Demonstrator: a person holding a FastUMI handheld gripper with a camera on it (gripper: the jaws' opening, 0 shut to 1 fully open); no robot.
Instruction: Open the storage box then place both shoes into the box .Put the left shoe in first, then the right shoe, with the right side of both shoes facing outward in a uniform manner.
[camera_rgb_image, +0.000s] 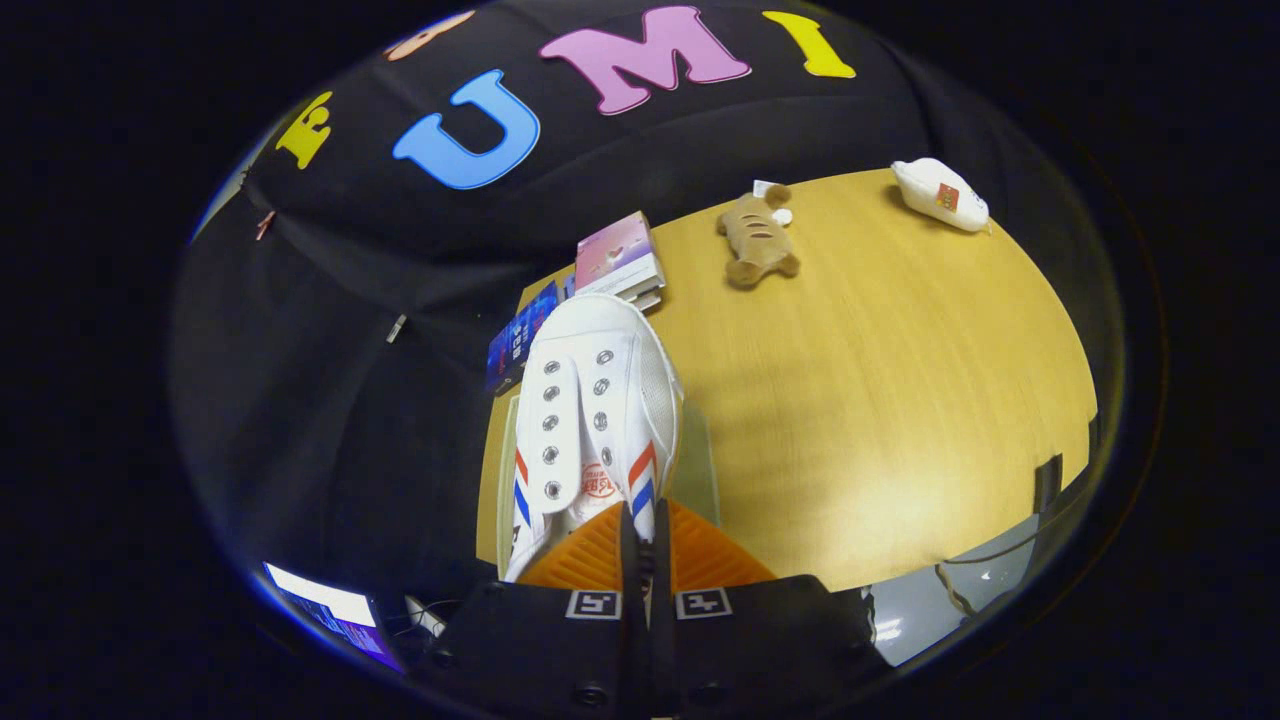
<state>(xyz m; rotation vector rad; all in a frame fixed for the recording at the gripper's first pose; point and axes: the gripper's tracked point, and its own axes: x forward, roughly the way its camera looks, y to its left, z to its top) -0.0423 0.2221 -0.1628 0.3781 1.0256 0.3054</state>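
The hand-held gripper (641, 525) has its fingers closed together on the rear edge of a white shoe (590, 400), which extends ahead of them, toe pointing away, above the desk (880, 400). Beyond it lie books (617, 262) and a plush toy (757, 238).

The gripper view rides on the gripper (640, 530), looking forward and down along its nearly closed jaws, very close over a white canvas shoe (595, 400), onto the yellow wooden tabletop (900, 380)
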